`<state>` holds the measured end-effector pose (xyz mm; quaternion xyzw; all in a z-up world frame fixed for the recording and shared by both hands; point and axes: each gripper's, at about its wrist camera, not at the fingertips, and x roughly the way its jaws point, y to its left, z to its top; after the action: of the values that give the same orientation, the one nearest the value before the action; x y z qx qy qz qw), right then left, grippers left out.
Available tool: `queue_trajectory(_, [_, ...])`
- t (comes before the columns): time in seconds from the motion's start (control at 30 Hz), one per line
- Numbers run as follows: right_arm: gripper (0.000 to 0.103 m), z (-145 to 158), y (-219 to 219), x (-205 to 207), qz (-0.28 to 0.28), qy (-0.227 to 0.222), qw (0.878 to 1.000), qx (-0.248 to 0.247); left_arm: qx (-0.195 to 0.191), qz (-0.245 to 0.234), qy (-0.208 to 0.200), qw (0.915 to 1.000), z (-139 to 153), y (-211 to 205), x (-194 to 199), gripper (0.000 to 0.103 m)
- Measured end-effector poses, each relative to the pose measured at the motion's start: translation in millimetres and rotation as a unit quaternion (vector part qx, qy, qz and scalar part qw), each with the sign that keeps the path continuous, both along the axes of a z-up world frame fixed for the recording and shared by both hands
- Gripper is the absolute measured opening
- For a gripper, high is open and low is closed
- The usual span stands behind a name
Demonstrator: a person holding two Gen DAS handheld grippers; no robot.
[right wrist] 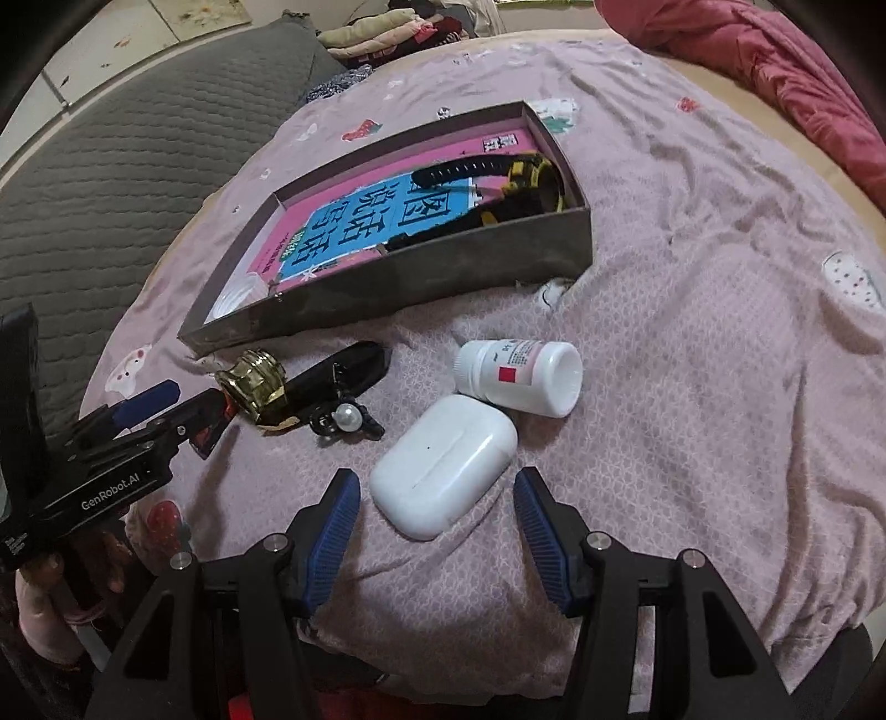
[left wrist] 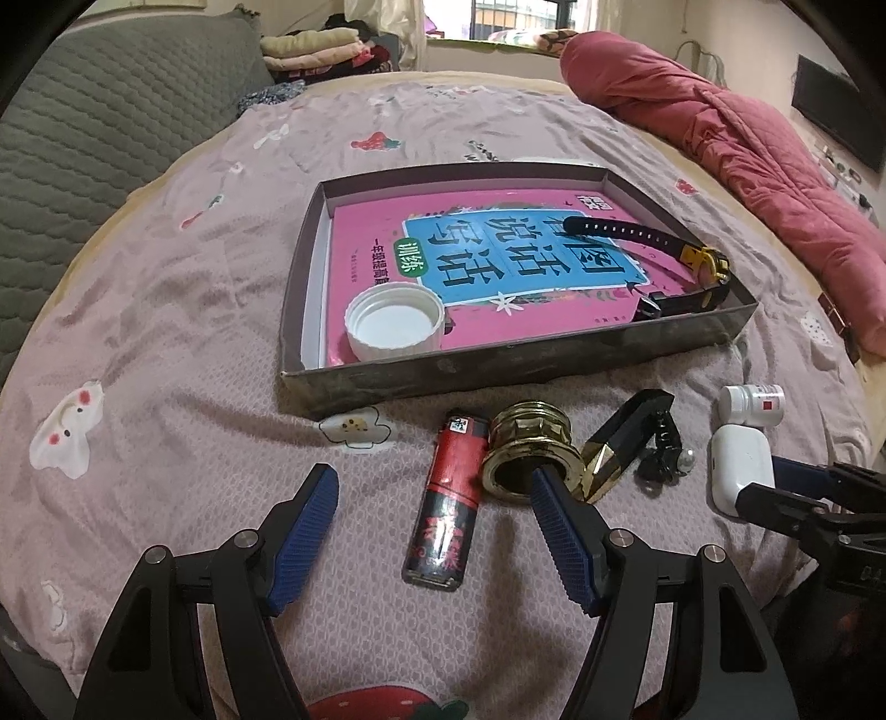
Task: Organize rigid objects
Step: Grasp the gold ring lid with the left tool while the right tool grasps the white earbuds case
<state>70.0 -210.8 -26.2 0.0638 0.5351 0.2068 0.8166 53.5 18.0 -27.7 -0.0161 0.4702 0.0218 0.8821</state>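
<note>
My left gripper stands open over the pink bedsheet. A red and black lighter lies between its blue pads, untouched. Right of it are a gold ring-shaped cap, a black and gold piece and a black clip with a pearl. My right gripper is open too, its pads on either side of a white earbud case and not pressing it. A white pill bottle lies just beyond. The shallow dark box holds a pink book, a white lid and a black and yellow watch.
A rolled red quilt lies along the bed's right side. A grey padded cushion borders the left, with folded clothes at the back. In the right wrist view a hand holds the left gripper near the gold cap.
</note>
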Motion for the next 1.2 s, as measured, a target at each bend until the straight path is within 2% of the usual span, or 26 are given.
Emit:
queue_trajectory(0.43, [0.06, -7.0, 17.7, 11.5, 0.03, -0.018, 0.999, -0.018, 0.007, -0.006, -0.021, 0.9997, -0.4, -2.6, 11.8, 0.073])
queue_trajectory(0.73, [0.06, -13.0, 28.9, 26.1, 0.046, -0.024, 0.999, 0.012, 0.001, -0.018, -0.033, 0.9993, -0.6, -5.6, 19.9, 0.072])
queue_trajectory(0.93, [0.06, -13.7, 48.6, 16.3, 0.083, -0.049, 0.994, -0.052, 0.005, -0.029, -0.04, 0.9988, -2.3, -11.1, 22.2, 0.068])
queue_trajectory(1.1, [0.06, -14.7, 50.2, 14.3, 0.088, -0.054, 0.992, -0.067, 0.003, -0.035, -0.042, 0.9985, -2.5, -15.5, 24.9, 0.068])
queue_trajectory(1.2, [0.06, -15.1, 55.5, 9.0, 0.092, -0.059, 0.989, -0.097, 0.0, -0.038, -0.041, 0.9984, -2.9, -17.5, 26.0, 0.067])
